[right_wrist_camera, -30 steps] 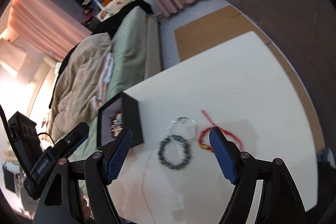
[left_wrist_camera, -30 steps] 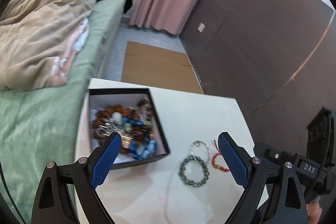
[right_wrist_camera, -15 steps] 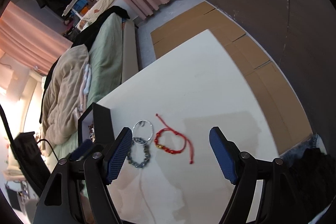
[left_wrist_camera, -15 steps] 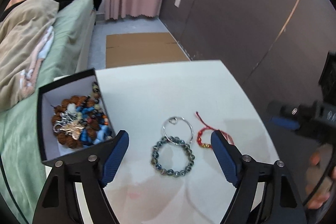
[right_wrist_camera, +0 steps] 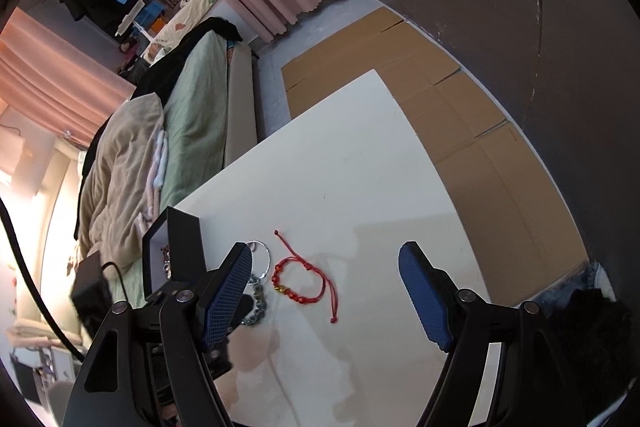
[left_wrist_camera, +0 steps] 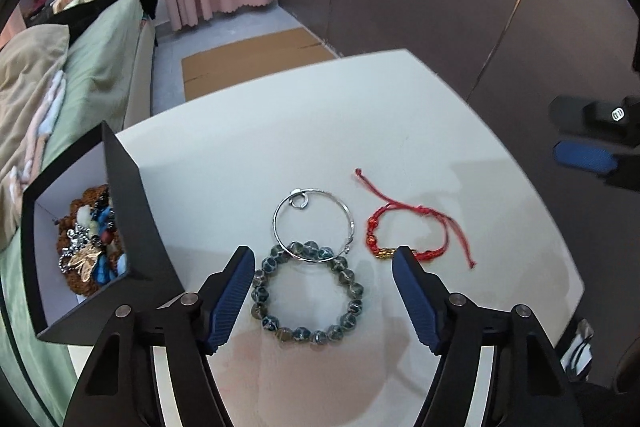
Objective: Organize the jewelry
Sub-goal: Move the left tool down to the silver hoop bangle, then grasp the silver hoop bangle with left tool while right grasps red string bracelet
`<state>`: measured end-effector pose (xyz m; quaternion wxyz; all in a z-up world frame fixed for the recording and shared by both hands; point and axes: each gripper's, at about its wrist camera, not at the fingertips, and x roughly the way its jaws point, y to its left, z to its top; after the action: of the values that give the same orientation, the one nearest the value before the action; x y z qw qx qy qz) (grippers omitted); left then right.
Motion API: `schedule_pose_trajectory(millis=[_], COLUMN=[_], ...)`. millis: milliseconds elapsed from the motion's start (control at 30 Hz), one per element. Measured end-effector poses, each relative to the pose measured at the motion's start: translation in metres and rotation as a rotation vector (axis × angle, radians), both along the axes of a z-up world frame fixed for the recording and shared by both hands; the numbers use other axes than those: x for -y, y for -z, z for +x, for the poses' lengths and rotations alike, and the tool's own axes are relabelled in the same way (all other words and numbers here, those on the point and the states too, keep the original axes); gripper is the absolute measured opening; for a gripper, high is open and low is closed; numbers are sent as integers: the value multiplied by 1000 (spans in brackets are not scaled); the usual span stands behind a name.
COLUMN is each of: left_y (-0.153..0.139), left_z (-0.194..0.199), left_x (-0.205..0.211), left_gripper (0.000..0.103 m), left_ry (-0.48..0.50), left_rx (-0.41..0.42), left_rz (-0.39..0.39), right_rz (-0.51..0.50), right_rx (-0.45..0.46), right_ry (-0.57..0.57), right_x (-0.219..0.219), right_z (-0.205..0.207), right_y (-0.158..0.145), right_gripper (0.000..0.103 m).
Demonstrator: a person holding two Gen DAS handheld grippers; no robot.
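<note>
The left gripper (left_wrist_camera: pixel 323 267), its fingers just closing but still apart, frames the bead bracelet (left_wrist_camera: pixel 307 293) on the desk (left_wrist_camera: pixel 280 131) beside the box (left_wrist_camera: pixel 132 211). The right gripper (right_wrist_camera: pixel 325 275) is open, empty.

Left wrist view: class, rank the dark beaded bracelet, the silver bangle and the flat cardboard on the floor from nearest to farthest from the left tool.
1. Dark beaded bracelet: on the table, between the left tool's open fingers.
2. Silver bangle: just beyond, overlapping the beads' far edge.
3. Flat cardboard: on the floor past the table's far edge.
</note>
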<state>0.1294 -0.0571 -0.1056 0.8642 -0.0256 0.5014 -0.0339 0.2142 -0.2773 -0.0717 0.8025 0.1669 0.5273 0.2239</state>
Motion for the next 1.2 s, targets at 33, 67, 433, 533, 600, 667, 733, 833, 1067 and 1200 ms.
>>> schedule_pose_trajectory(millis=[33,67,433,533,600,667,733,833,1067,1200], left_y=[4,6,18,19,18,18,17,9,-15,-22], left_z=[3,4,20,23,25,27,27,22,7,2], left_x=[1,1,4,4,4,3,0,-6,-23,-32], left_gripper=[68,67,64,63,52,52,51,51,51,51], left_ry=[2,3,0,-1,-1,-8,-16,-36,-82,-91], left_rx=[-14,-21,-34,-21,-8,-12,-16,-2,56,66], left_rz=[16,26,82,81,78,67,48,23,-34,-58], right_rz=[0,1,-4,-6,-10,-14,-14,-10,-77,-127], right_rx=[-1,-2,-7,-8,-9,-11,-21,-33,-29,-27], right_ry=[0,0,3,-4,-10,-19,-32,-77,-153,-191], right_x=[1,1,2,0,-1,-4,-8,-18,-48,-62], right_z=[2,2,10,12,12,13,13,12,8,6], right_y=[0,0,0,1,2,3,7,13,26,36], right_gripper=[76,76,76,76,76,76,76,76,60,51])
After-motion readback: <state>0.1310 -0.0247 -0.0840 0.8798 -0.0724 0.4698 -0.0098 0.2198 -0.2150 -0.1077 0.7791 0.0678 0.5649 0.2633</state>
